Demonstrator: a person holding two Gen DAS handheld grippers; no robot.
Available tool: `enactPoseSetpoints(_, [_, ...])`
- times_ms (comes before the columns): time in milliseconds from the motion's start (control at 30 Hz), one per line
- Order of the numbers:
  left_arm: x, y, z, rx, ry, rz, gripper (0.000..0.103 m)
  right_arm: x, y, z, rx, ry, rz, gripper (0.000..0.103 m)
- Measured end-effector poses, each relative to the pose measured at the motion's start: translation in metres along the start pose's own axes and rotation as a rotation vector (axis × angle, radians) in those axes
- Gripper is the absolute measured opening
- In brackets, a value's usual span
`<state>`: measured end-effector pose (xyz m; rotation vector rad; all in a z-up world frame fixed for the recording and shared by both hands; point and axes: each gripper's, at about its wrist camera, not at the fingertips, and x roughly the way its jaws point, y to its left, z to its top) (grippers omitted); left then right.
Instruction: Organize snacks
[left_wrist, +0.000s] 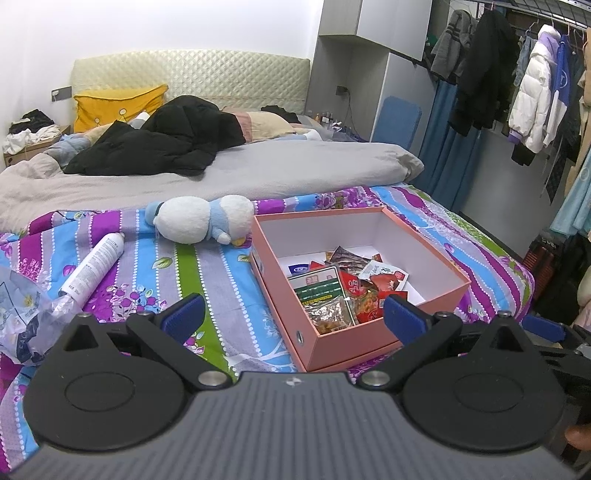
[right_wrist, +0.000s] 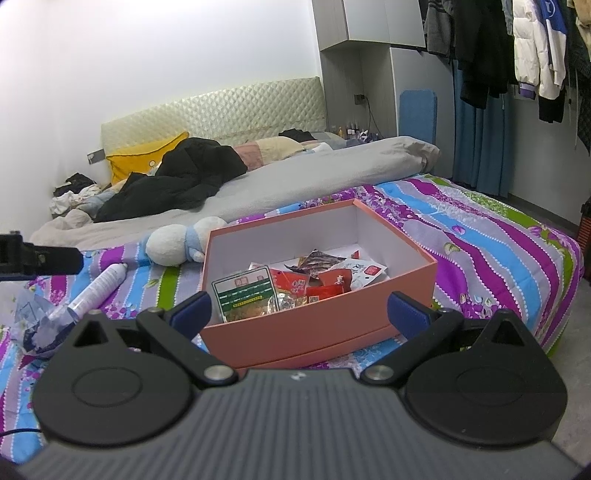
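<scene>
An open pink box rests on the striped bedspread. Inside lie several snack packets; the biggest is a green-and-white pack at the near left. My left gripper stands open, held back from the box's near left corner, with nothing between its blue fingers. My right gripper is open too, spread as wide as the box's near wall and a little short of it. In the right wrist view, part of the left gripper shows at the left edge.
A white spray can and a crumpled clear plastic bag lie left of the box. A white-and-blue plush toy sits behind it. Beyond are a grey duvet, black jacket and yellow pillow. Clothes hang at right.
</scene>
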<state>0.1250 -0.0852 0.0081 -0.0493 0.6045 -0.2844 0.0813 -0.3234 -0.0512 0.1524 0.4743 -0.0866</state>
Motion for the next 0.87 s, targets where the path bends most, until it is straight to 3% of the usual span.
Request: enactPoseSetpoints(867, [-0.0039,-0.0027,-0.0011,0.006,-0.003,-0.008,0.103,-0.0035,0.0008,0.0032,-0.002,-0.014,0.002,0.103])
